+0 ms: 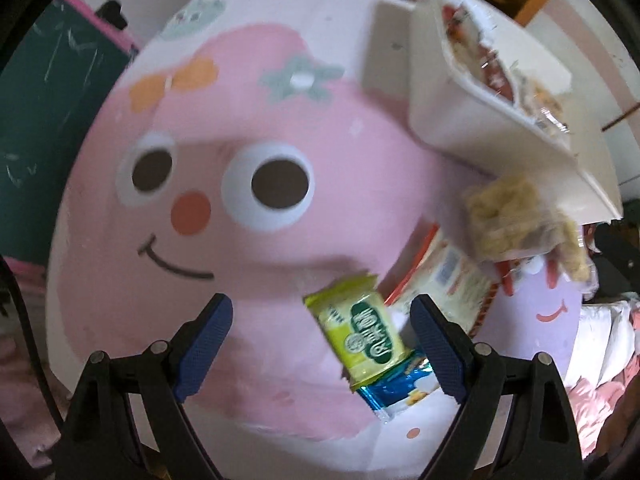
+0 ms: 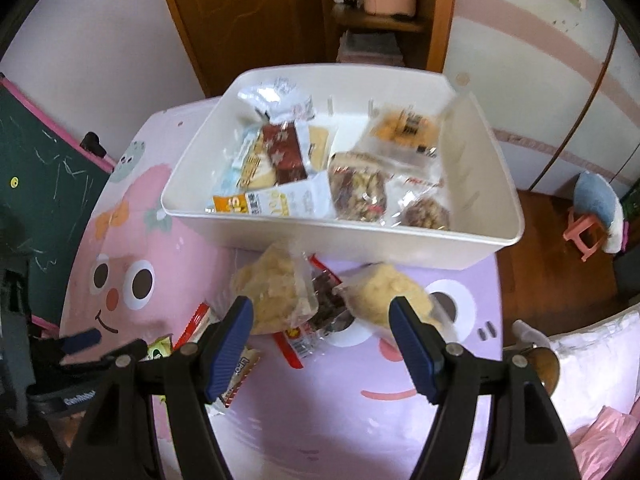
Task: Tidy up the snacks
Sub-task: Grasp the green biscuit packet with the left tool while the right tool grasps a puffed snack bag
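My left gripper is open and points down at the pink cartoon table. A green snack packet lies between its fingers, close to the right pad, on top of a blue packet. A red-and-white packet lies just beyond them. My right gripper is open above two pale yellow snack bags and a dark clear-wrapped snack; its pads touch none of them. Behind these stands the white bin, holding several wrapped snacks.
A green chalkboard stands left of the table. Behind the bin is a wooden door with shelves beside it. A pink stool sits on the floor at the right, with pink bedding below it. The table edge curves close on the right.
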A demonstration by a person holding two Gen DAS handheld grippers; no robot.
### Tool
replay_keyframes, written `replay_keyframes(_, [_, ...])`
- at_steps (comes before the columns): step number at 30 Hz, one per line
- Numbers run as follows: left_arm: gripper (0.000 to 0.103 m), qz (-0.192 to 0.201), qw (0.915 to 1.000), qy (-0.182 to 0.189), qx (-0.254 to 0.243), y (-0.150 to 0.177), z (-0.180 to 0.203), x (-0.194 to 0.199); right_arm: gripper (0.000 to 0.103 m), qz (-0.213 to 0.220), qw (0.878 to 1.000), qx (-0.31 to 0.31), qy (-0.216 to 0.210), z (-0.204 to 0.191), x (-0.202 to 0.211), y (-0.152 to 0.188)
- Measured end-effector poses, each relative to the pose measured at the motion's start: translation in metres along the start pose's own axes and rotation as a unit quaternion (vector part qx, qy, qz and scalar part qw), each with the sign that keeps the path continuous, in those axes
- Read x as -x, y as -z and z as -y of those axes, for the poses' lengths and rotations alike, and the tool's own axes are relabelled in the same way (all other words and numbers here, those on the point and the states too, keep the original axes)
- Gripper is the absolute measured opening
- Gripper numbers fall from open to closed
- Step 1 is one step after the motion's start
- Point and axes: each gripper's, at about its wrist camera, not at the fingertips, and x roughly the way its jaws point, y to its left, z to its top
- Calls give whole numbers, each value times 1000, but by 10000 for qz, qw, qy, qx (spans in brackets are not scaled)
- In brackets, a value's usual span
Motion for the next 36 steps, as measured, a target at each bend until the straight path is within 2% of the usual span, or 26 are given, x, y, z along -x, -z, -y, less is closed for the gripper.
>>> replay_keyframes(6, [89, -329, 9991, 3, 249, 11, -7, -22, 71, -247, 9996, -47, -131, -2, -29, -5])
replay_keyframes(10, [86, -431, 9988, -9, 230, 14, -4, -27, 71, -287, 9994, 14, -178, -3, -42, -11])
replay_keyframes(14, [77, -492, 9985, 89, 243, 15, 1, -30, 71, -303, 9992, 58, -246, -5, -51, -16])
replay_keyframes(16, [68, -492, 9984, 167, 209, 15, 3, -29, 71, -315, 9991, 119, -260, -8, -55, -18])
replay_keyframes(18, [56, -487, 9985, 223, 140, 16, 7, -27, 67, -370, 9988, 165, -292, -11, -59, -19])
replay_keyframes(21, [45, -451, 9987, 243, -44, 19, 14, -24, 55, -557, 9973, 222, -433, -15, -69, -17])
replay_keyframes(23, [44, -446, 9988, 201, -95, 19, 17, -23, 44, -621, 9960, 228, -604, -18, -73, -15])
replay_keyframes(24, [44, -448, 9987, 220, -89, 20, 17, -22, 43, -632, 9954, 233, -680, -20, -73, -14])
replay_keyframes(26, [43, -480, 9984, 298, -44, 20, 15, -22, 33, -616, 9951, 263, -726, -22, -73, -13])
replay_keyframes(32, [43, -657, 9954, 614, 329, 22, -4, -22, 21, -503, 9947, 294, -842, -26, -65, -9])
replay_keyframes(34, [46, -695, 9948, 618, 421, 23, -9, -22, 20, -466, 9948, 297, -855, -27, -61, -7])
replay_keyframes(36, [54, -697, 9951, 562, 431, 24, -13, -23, 19, -449, 9950, 282, -851, -28, -58, -6])
